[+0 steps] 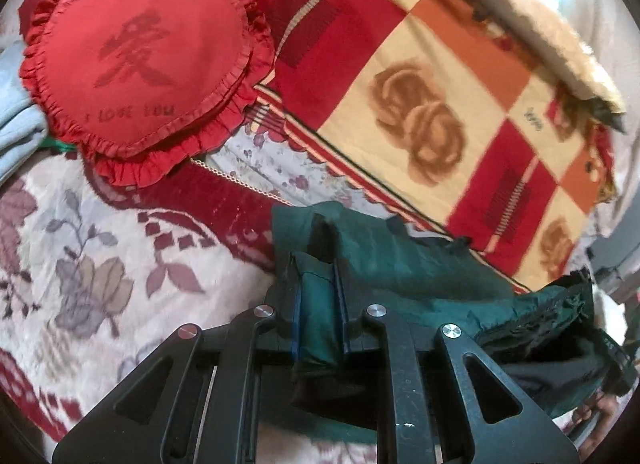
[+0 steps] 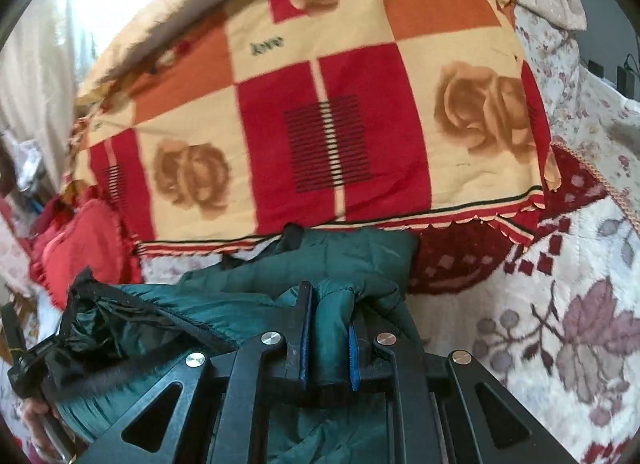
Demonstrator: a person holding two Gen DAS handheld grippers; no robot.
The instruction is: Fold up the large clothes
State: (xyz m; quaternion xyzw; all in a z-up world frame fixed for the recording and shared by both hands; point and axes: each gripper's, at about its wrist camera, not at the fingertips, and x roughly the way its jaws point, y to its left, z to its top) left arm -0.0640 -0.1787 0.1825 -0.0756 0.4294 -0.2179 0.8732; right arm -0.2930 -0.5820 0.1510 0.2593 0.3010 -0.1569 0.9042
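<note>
A bed covered by a cream woven bedspread with mauve leaf and flower figures and dark red borders fills the lower part of both wrist views. Over its far side lies a large fleece blanket in red, orange and cream checks, printed with brown roses and the word "love"; its scalloped striped hem runs just behind the garment.

The dark green quilted garment with a shiny lining lies bunched on the bedspread, its far edge touching or overlapping the blanket's hem. A darker, frayed-looking edge of it rises between the two tools.

A red heart-shaped cushion with a ruffled edge, bearing a dark character and the words "I LOVE YOU", rests on the bed, apart from the garment and partly on the blanket. Beside it, at the frame edge in the left view, lies a pale grey-blue cloth.

The left tongs are pinching a fold of the green garment between their blue-lined pads. The right tongs likewise grip a thick roll of the same garment, pads pressed against it on both sides.
</note>
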